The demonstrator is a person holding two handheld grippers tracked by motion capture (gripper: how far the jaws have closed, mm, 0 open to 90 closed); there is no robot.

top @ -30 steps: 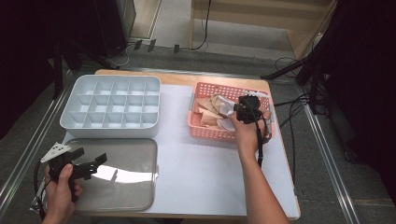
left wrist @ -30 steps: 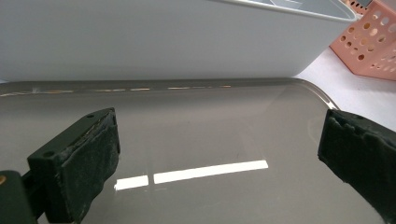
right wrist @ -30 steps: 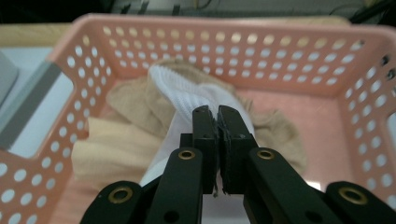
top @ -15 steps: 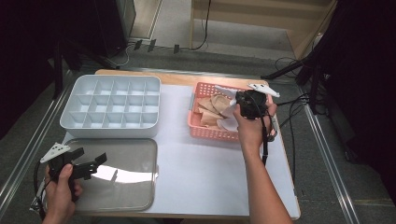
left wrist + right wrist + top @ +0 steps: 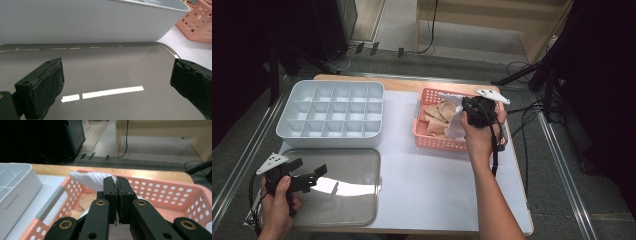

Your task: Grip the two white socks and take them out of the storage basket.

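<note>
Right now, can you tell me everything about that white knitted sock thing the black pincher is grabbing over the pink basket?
The white ribbed knit sock looks soft and stretchy. The right gripper has its black jaws pinched shut on it, holding it above the pink plastic basket with round holes. In the right gripper view one rounded end pokes out to the left of the jaws. In the high view the rest droops down over the beige cloth pieces in the basket.

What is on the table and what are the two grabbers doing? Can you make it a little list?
right gripper: shut on white sock, lifted above pink basket
basket contents: beige socks
left gripper: open, over clear lid, holding nothing
grey divided tray: compartments look empty, behind the lid
table cover: white sheet
</note>
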